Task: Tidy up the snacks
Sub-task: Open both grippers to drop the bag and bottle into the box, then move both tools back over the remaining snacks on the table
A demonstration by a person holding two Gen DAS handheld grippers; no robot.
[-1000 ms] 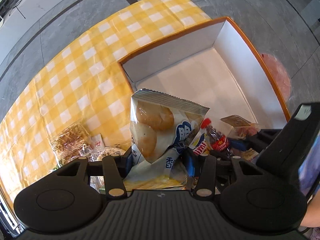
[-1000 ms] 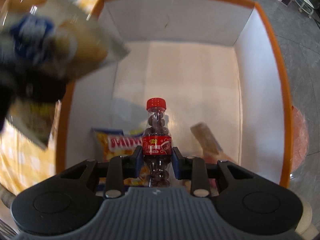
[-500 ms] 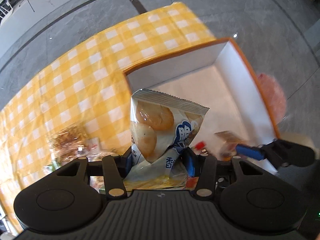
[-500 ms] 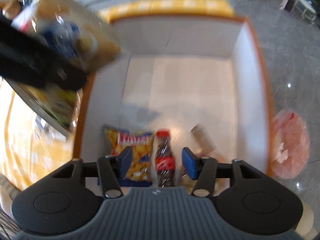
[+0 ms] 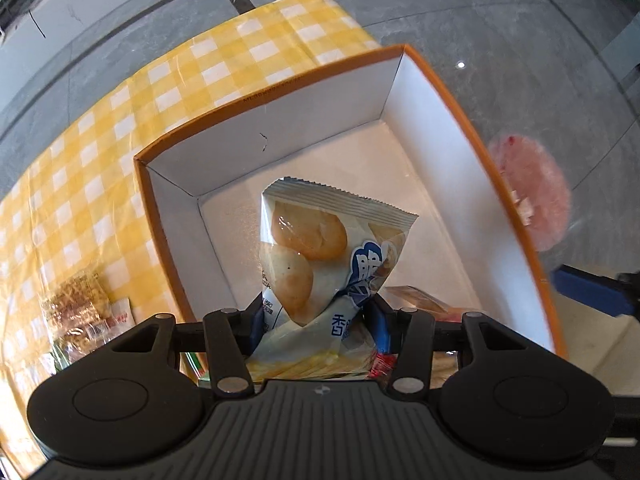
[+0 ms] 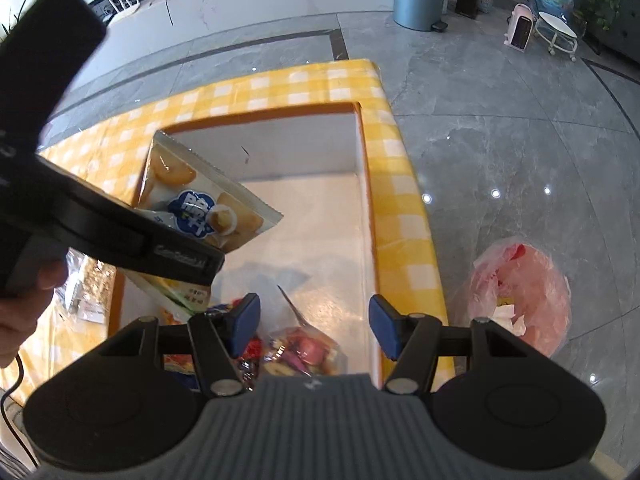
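Snack bag (image 5: 320,256), pale with a blue logo and round biscuits printed on it, is pinched at its lower end by the left gripper (image 5: 316,316), both blue pads pressed into the film and the top seam pointing away from the camera. It hangs over the near-left part of the orange-rimmed white box (image 5: 440,92), which sits on the yellow checked tablecloth (image 5: 120,120). Right gripper (image 6: 314,326) has just been opening; jaws stand wide with nothing between them, hovering above the near end of the box, and the small red-capped bottle (image 6: 250,350) lies below it beside a clear packet of reddish snacks (image 6: 304,350). An orange packet (image 6: 174,360) is partly visible at the near-left corner. My read: the step is placing the bag in the box. To do it well, lower straight down into the bare floor in the middle and far half of the box, away from the items crowded at the near end, and let go only once the bag's edge rests on the floor so it lies flat instead of flopping onto the bottle. Keep the right gripper clear of the left one's path. More wrapped snacks (image 5: 80,312) wait on the cloth, left of the box.
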